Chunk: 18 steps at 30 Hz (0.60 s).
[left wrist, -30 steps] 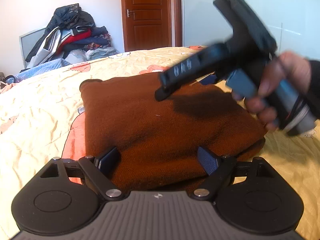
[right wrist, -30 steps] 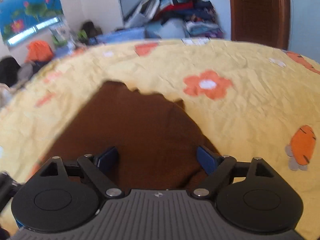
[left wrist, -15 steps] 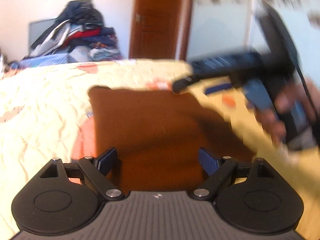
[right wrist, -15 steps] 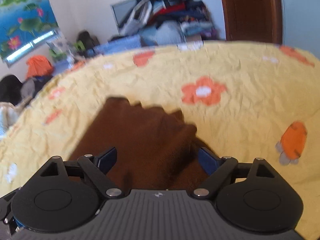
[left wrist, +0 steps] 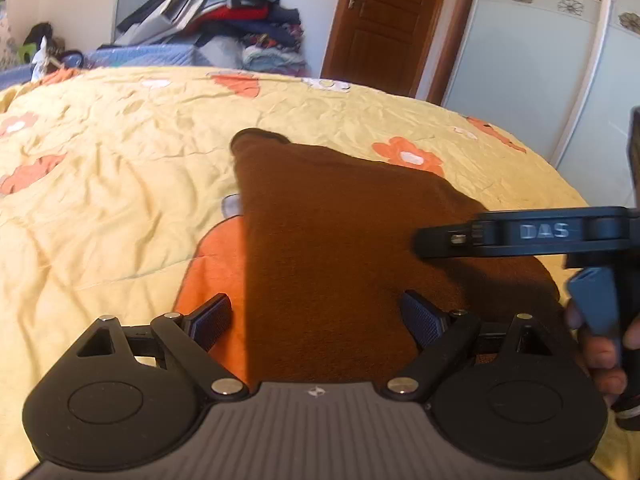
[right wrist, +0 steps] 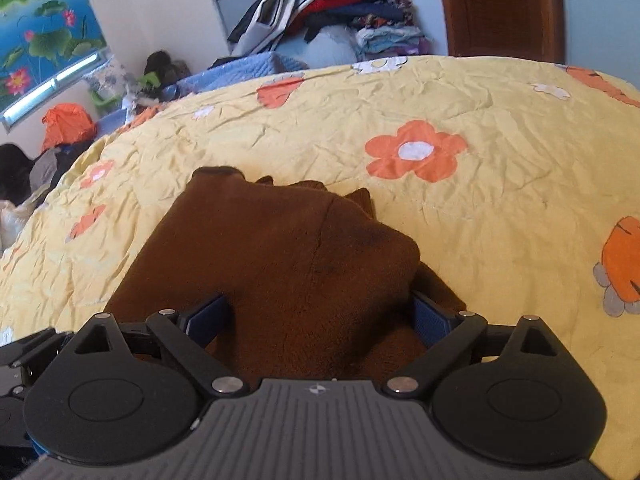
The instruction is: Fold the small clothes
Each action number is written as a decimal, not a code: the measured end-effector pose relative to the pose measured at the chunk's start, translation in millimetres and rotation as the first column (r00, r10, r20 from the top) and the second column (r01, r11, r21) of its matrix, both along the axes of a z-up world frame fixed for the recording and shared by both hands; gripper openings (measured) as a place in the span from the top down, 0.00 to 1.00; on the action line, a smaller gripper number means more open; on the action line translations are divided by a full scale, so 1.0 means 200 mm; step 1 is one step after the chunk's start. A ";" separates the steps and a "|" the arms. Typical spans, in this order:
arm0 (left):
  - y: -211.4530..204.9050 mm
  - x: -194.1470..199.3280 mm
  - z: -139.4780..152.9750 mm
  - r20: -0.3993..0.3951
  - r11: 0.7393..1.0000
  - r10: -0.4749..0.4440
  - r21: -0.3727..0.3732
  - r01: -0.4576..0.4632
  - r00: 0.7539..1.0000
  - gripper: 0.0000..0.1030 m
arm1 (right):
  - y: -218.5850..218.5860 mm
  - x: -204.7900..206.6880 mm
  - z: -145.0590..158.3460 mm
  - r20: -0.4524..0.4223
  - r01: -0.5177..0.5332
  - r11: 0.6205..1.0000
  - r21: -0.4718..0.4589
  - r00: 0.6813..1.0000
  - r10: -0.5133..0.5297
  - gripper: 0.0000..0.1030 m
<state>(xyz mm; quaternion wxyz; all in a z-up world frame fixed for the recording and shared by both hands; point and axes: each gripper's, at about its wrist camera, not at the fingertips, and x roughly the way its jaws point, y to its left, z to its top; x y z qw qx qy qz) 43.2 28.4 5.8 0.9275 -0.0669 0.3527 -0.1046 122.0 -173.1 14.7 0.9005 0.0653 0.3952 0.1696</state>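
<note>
We hold our left gripper [left wrist: 316,318] tilted downward, its two blue pads [left wrist: 210,316] set wide apart and the jaws opening, nothing pressed between them. Our right gripper [right wrist: 320,316] points down at a similar slant, its jaws also opening, pads wide and pressing on nothing. In the left wrist view our right gripper reaches in from the right edge, seen side-on and roughly level, with our right hand [left wrist: 604,354] wrapped around its handle, fingers curled below the blue trigger

A yellow flowered bedspread [right wrist: 480,220], a clothes pile [right wrist: 320,4], a brown door [left wrist: 384,20], perhaps a wardrobe [left wrist: 540,80].
</note>
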 end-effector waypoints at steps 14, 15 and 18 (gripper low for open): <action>0.37 -0.14 -0.09 -0.264 0.814 -0.164 -0.581 -0.021 0.950 0.11 | -0.36 -0.48 -0.01 -0.191 0.023 0.948 0.318 0.981 0.040 0.15; 0.39 -0.13 -0.10 -0.270 0.800 -0.170 -0.600 -0.027 0.948 0.12 | -0.36 -0.48 -0.02 -0.226 0.013 0.929 0.371 0.971 0.077 0.19; 0.41 -0.09 -0.13 -0.328 0.797 -0.170 -0.600 -0.066 0.929 0.47 | -0.37 -0.46 -0.05 -0.269 0.010 0.885 0.466 0.954 0.132 0.26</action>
